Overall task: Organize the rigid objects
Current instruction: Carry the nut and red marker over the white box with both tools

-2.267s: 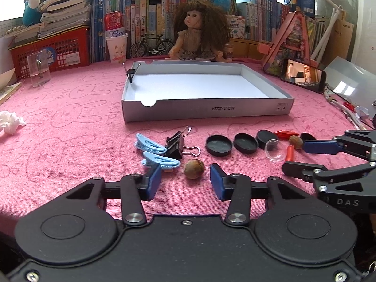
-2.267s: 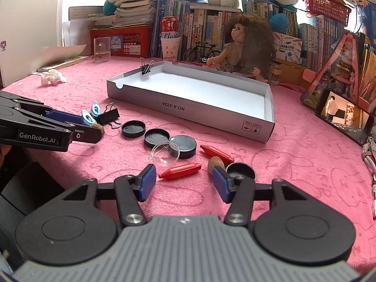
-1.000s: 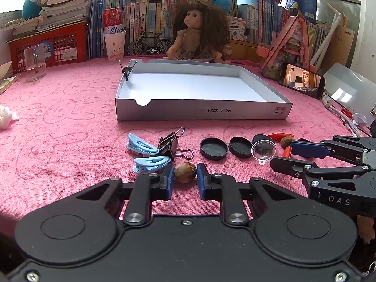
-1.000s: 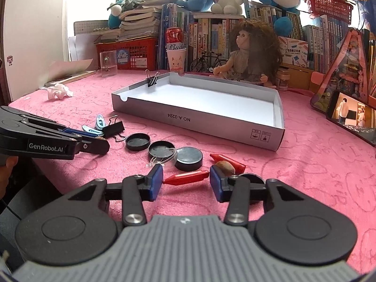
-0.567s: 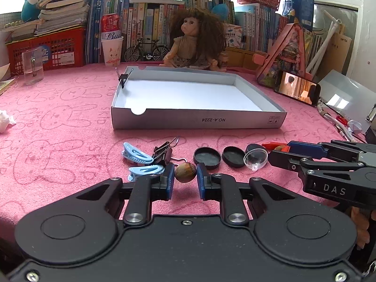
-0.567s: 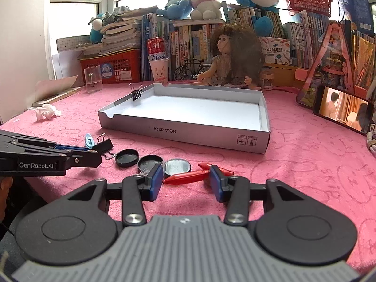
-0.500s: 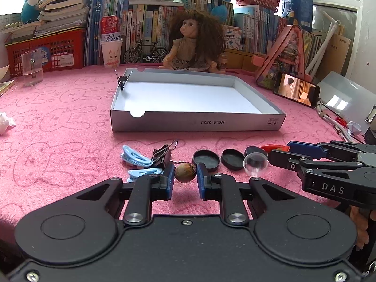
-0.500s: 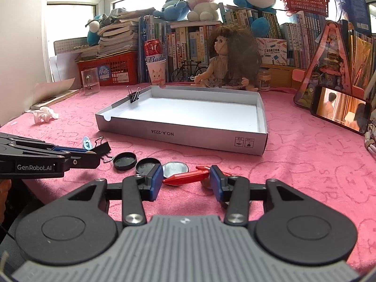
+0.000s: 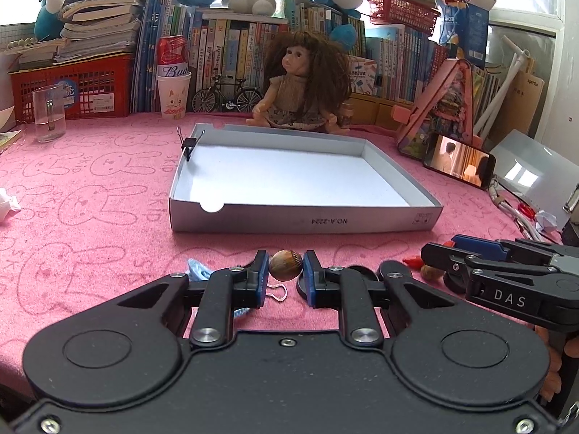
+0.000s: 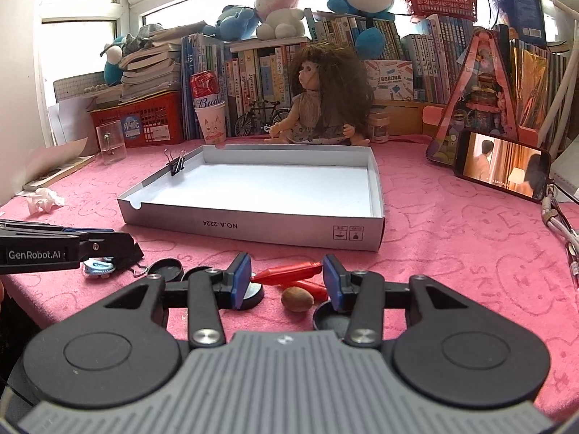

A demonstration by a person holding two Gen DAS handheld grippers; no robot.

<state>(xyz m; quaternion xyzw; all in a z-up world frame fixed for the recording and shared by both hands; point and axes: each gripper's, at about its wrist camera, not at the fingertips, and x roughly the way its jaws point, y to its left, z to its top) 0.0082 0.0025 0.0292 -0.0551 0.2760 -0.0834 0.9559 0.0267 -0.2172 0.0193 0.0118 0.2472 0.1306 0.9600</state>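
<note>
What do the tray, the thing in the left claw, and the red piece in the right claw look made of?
Tray: thin cardboard, matte grey outside, white inside; folded corners, printed code.
Nut in the left claw: woody shell, striped brown, dull; likely natural.
Red piece in the right claw: probably moulded plastic, smooth with a slight sheen.

Two nuts [image 9: 285, 270] [image 10: 297, 299], two red pegs [image 10: 289, 273], one box [image 10: 253, 226], one doll [image 10: 322, 97].

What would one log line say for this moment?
left tool: shut on nut | right tool: shut on red piece | tray: one binder clip on rim
</note>
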